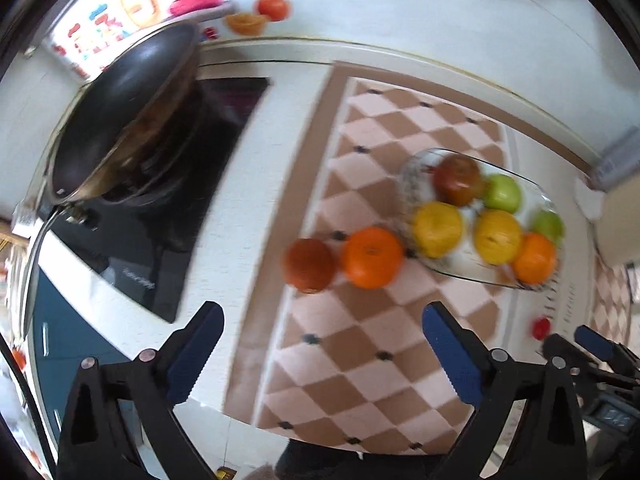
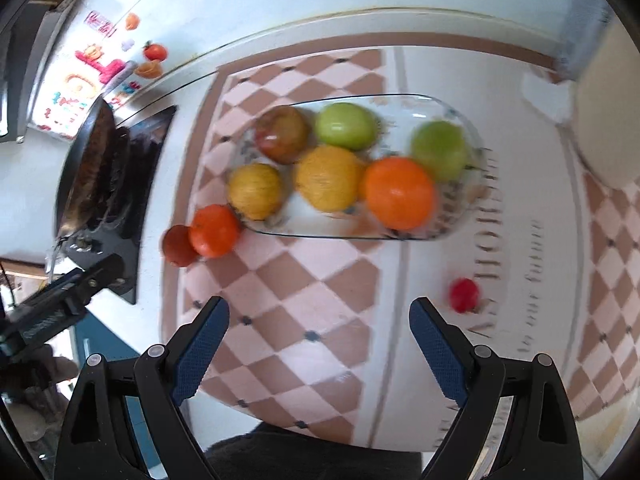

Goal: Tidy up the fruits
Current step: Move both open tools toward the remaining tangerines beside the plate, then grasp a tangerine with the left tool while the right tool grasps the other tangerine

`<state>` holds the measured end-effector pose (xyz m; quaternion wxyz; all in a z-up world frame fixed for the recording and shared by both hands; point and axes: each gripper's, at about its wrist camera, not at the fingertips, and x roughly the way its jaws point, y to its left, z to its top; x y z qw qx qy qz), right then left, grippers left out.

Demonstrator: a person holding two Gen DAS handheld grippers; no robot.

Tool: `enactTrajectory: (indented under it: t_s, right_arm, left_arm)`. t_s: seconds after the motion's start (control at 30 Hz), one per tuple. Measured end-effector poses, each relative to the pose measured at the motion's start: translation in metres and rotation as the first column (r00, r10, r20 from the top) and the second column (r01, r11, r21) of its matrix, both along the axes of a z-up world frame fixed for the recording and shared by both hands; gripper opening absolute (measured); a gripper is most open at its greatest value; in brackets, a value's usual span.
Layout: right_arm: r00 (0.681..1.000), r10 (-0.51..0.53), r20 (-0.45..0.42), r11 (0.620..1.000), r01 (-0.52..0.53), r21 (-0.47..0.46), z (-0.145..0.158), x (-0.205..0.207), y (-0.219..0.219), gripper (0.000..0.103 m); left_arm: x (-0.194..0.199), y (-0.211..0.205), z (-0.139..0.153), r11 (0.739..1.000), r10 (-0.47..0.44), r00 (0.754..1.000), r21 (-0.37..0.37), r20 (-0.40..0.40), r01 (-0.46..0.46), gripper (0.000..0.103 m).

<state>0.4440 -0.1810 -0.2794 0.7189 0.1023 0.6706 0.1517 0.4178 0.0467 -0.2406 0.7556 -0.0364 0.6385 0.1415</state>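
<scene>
Six fruits sit on the glass tray [image 2: 404, 98]; I hold both tongs, left gripper [image 1: 322, 354] and right gripper [image 2: 320, 354], wide and empty, next reaching, I'd guess through blur, for the orange [image 1: 373, 257] beside it.

Both my wrist cameras looked steeply down from above the checkered mat [image 1: 360, 360]; left one sat nearer the stove [image 1: 160, 220]. Both shared the glass fruit plate [image 2: 400, 100].
</scene>
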Motion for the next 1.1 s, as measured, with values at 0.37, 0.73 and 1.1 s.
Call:
enactTrajectory:
  t_s: [0.37,0.73,1.1]
  right_arm:
    - [0.978,0.204,-0.053,0.977,-0.199,0.074,-0.031,0.049,0.117,0.086]
    - [0.962,0.255,-0.103,0.966,-0.257,-0.007,-0.091,0.054,0.186,0.070]
    - [0.947,0.319,-0.048,0.942,-0.322,-0.096,-0.100,0.034,0.189,0.066]
  left_arm:
    - [-0.015,0.062,-0.055,0.985,0.172,0.978,0.039,-0.115,-0.168,0.102]
    - [-0.034,0.116,-0.069,0.962,0.273,0.950,0.060,-0.149,-0.267,0.102]
    - [-0.016,0.118,-0.068,0.978,0.201,0.969,-0.024,-0.145,-0.206,0.102]
